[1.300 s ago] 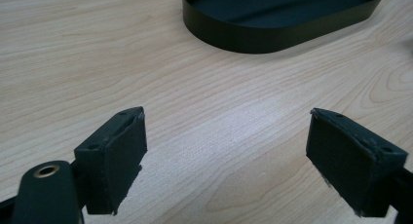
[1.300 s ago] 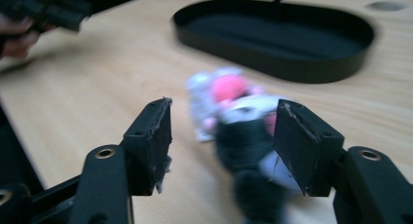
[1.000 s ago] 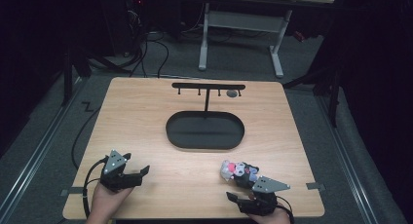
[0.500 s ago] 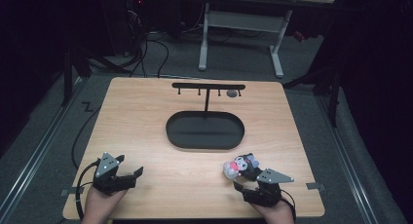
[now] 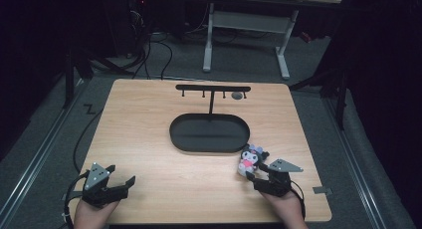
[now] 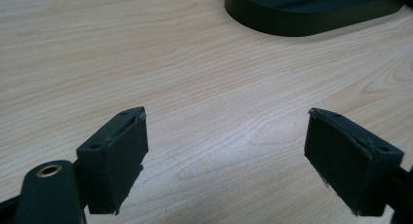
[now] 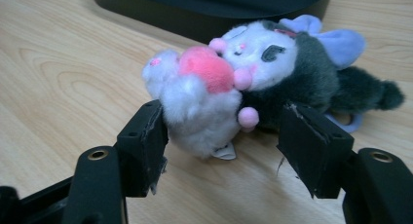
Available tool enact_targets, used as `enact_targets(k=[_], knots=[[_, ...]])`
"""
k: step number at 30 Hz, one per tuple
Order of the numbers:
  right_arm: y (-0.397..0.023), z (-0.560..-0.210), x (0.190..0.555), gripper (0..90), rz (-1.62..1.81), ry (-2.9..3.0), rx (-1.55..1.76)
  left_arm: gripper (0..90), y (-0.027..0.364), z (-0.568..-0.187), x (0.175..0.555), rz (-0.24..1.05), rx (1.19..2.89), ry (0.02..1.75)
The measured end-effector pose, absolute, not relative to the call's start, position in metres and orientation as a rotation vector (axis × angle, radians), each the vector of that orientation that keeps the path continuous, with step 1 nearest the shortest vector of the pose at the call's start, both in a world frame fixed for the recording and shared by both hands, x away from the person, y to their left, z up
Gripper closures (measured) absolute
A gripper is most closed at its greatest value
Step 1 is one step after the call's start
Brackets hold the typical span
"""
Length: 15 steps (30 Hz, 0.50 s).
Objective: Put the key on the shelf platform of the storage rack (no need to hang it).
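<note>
Plush toy: lying on its side on the tabletop, just off the black oval tray at about its 4 o'clock.
Right gripper: fingers have just been opening; they are standing apart around the toy's white lower body, the left finger brushing the fur, the other clear of it, so nothing is clamped.
Bearing: the toy is sitting at 12 o'clock from those fingers, its long axis running across the gap, head toward 2 o'clock.
Left gripper: fingers standing wide apart over bare wood, well apart from the toy.
Nearer hand: the right, by far.
Hook stand: rising behind the tray.
</note>
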State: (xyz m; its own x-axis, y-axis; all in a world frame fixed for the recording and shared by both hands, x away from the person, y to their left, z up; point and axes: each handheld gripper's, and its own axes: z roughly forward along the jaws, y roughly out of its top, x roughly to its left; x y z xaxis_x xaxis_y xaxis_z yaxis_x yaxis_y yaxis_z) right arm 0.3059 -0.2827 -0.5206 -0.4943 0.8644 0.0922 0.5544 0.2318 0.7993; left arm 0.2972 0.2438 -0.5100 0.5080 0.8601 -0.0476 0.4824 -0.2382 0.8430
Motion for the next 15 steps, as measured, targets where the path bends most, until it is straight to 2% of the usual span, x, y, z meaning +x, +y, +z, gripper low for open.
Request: enact_targets(k=[3,9,15], knots=[[-0.285,-0.518,0.303,34.0,1.156,2.12,1.287,16.7,0.241,-0.509,0.299,0.554,1.885,1.106],[-0.279,-0.506,0.285,44.0,1.296,2.076,1.211,16.7,0.234,-0.511,0.304,0.538,1.909,1.077],[-0.267,-0.502,0.289,46.2,1.272,2.049,1.171,16.8,0.238,-0.51,0.3,0.546,1.901,1.085]])
